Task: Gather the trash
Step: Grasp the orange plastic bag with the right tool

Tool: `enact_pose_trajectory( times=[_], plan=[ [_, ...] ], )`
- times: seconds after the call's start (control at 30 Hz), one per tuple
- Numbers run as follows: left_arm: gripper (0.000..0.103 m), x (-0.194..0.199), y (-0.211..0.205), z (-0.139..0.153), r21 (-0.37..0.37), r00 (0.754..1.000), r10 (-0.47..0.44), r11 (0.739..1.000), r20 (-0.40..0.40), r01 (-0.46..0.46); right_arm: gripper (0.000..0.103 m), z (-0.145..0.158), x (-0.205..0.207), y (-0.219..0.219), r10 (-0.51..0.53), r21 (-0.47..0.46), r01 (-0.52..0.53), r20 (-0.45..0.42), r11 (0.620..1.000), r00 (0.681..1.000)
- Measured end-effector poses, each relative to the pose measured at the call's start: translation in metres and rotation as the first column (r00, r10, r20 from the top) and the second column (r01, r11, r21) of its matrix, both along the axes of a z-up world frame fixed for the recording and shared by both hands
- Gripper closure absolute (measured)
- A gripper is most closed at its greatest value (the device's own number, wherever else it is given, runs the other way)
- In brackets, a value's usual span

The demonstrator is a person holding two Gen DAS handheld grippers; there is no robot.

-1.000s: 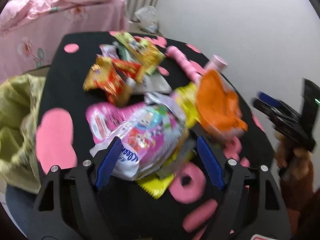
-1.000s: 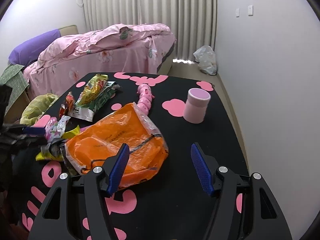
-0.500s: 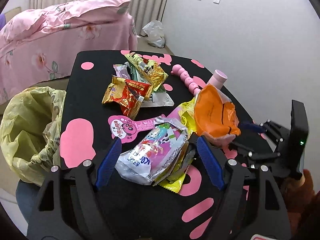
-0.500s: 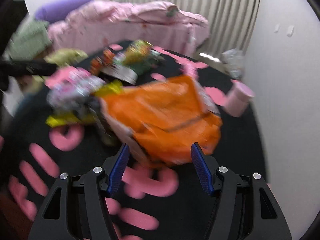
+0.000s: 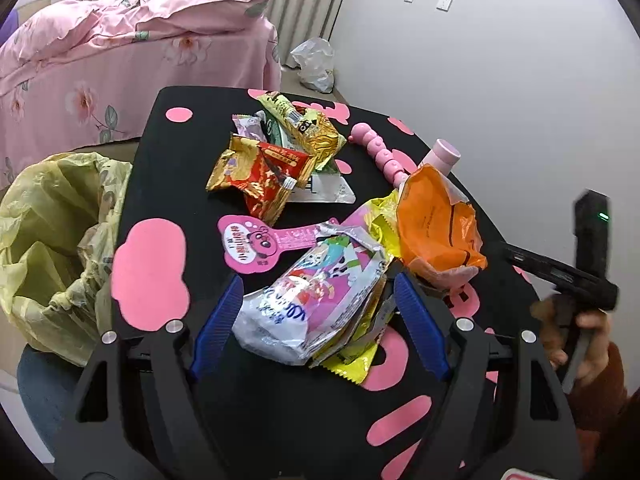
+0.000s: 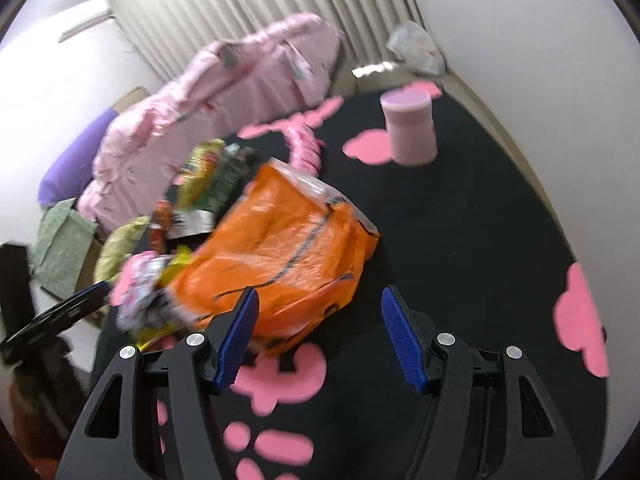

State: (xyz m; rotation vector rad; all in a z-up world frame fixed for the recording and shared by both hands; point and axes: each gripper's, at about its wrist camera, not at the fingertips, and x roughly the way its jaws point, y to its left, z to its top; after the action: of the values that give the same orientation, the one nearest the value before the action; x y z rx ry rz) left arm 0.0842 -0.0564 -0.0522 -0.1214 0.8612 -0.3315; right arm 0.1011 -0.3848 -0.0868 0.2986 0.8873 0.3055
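Since before, both claws have come closer to the trash pile. Left claw is spread wide around the pink snack bag. Right claw is spread wide by the orange bag. Farther left sits the yellow trash bag, beside the table.

Your left gripper and right gripper share a build: black angular frames, ribbed blue finger pads, silver screw heads. A rust-brown sleeve covers your wrist.
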Motion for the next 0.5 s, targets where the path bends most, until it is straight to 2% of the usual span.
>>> enact_pose_trajectory(
  times=[0.07, 0.2, 0.27, 0.33, 0.4, 0.43, 0.5],
  plan=[
    [0.029, -0.002, 0.005, 0.002, 0.005, 1.0, 0.013, 1.0, 0.008, -0.013, 0.043, -0.011, 0.015, 0.009, -0.008, -0.006, 0.007, -0.032, 1.0, 0.999],
    [0.029, -0.002, 0.02, 0.004, -0.022, 0.999, 0.052, 0.998, 0.011, -0.052, 0.043, -0.023, 0.042, 0.024, 0.033, 0.045, -0.03, -0.075, 0.999, 0.997],
    [0.029, -0.001, 0.025, 0.002, -0.033, 0.998, 0.068, 0.997, 0.005, -0.068, 0.046, -0.023, 0.049, 0.028, 0.037, 0.034, -0.035, -0.057, 0.999, 0.998],
    [0.029, -0.001, 0.026, 0.001, -0.03, 0.998, 0.063, 0.998, 0.002, -0.063, 0.076, -0.021, 0.053, 0.033, 0.065, 0.047, -0.063, -0.055, 0.997, 0.996],
    [0.029, -0.003, 0.025, 0.001, -0.024, 0.999, 0.04, 0.999, 0.007, -0.04, 0.083, -0.011, 0.049, 0.034, 0.098, 0.054, -0.097, -0.018, 0.994, 0.995],
    [0.029, -0.003, 0.024, 0.0, -0.022, 1.0, 0.028, 0.999, 0.008, -0.028, 0.087, -0.006, 0.045, 0.032, 0.104, 0.035, -0.104, 0.008, 0.994, 0.995],
    [0.029, -0.003, 0.018, -0.002, -0.011, 1.0, -0.002, 1.0, 0.002, 0.002, 0.09, 0.006, 0.037, 0.034, 0.122, -0.021, -0.121, 0.054, 0.992, 0.991]
  ],
)
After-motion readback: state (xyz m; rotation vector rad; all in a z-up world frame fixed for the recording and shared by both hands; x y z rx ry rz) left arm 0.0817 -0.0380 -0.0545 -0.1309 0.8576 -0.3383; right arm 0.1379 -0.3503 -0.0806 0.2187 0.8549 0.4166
